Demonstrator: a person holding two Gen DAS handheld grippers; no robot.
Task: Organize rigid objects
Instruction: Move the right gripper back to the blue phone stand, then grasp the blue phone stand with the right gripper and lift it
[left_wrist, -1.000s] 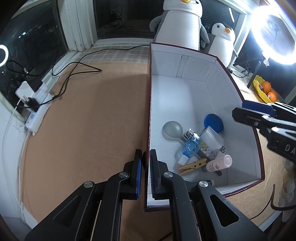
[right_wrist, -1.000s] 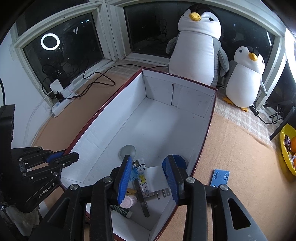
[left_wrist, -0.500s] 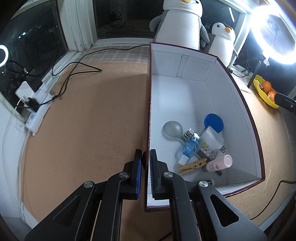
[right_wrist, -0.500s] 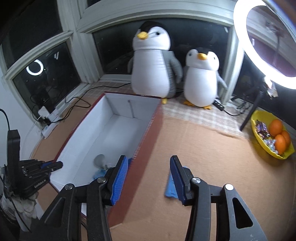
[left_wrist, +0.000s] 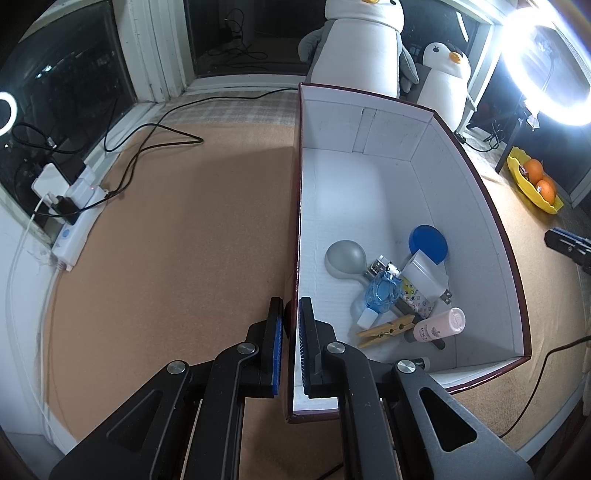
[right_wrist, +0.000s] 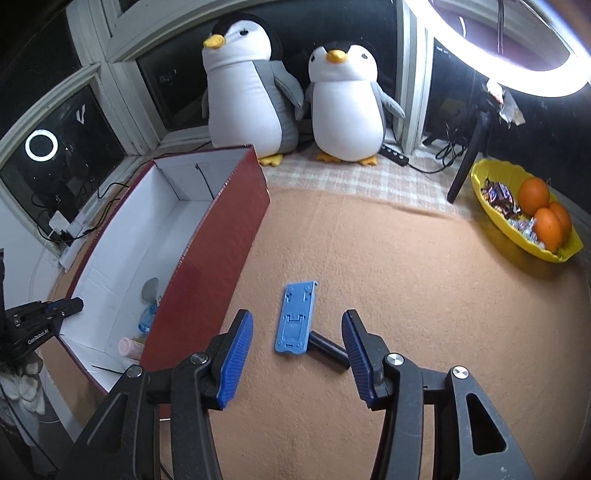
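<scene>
A red box with a white inside (left_wrist: 369, 199) holds several small things: a grey spoon (left_wrist: 345, 256), a blue round lid (left_wrist: 428, 243), a white charger (left_wrist: 424, 277), a wooden clothespin (left_wrist: 386, 328) and a pink bottle (left_wrist: 439, 326). My left gripper (left_wrist: 291, 321) is shut on the box's left wall near its front corner. My right gripper (right_wrist: 297, 350) is open and empty over the tan mat, above a flat blue plastic piece (right_wrist: 297, 317) and a short black cylinder (right_wrist: 328, 354) lying right of the box (right_wrist: 221, 236).
Two plush penguins (right_wrist: 295, 99) stand at the back by the window. A yellow bowl with oranges and sweets (right_wrist: 528, 218) sits at the right. A white power strip with cables (left_wrist: 74, 210) lies at the left. A ring light (right_wrist: 509, 44) on a stand is at the back right.
My right gripper has swung out of the box to the right and now hangs over the blue piece and black cylinder. The left gripper has kept its hold on the box wall.
</scene>
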